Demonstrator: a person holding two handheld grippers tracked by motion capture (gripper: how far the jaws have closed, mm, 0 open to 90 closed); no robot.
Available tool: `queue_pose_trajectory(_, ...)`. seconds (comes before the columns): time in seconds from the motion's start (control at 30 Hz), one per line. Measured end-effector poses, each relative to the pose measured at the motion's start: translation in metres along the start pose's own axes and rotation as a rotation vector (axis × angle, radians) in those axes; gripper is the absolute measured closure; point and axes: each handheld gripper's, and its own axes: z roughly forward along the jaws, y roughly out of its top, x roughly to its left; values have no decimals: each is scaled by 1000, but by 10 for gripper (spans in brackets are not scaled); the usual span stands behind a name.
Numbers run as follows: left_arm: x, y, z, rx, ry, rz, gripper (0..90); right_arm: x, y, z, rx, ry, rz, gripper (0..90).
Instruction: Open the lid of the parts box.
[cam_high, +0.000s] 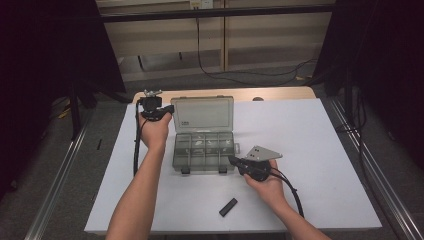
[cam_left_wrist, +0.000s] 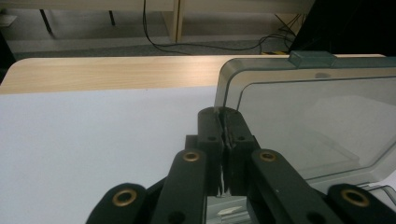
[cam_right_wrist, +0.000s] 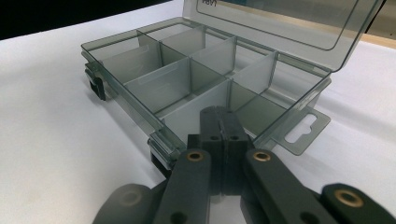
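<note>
Working at one white table (cam_high: 320, 150), I am facing one smoky grey plastic organizer box (cam_high: 204, 151) lying near its middle, its one lid (cam_high: 204, 114) swung open and standing up behind the tray. The high view is showing eight compartments in two rows of four. One small black bar (cam_high: 228, 207) is lying on the table near my edge, well apart from the box.

I am holding two grippers, one in each hand. My left gripper (cam_left_wrist: 225, 122) is clenching the left edge of the lid, jaws pressed nearly together with the thin plastic pinched between them. My left hand (cam_high: 156, 131) is reaching far forward beside the box's left side, forearm stretched nearly straight up the table.

My right gripper (cam_right_wrist: 220, 116) is resting with its jaws closed flat against each other, gripping nothing I can make out, tips sitting just at the near right corner of the tray beside the hang tab (cam_right_wrist: 306, 128). My right hand (cam_high: 270, 182) is angling in from the lower right, pointing the gripper leftward toward that corner.
</note>
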Motion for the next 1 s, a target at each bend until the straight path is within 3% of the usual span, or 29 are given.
queue_pose_trajectory(0.33, 0, -1, 5, -8, 12, 14, 878, 0, 0, 0, 1, -3, -5, 900)
queue_pose_trajectory(1.0, 3, 2, 16, 14, 14, 1, 876, 0, 0, 0, -1, 0, 0, 900)
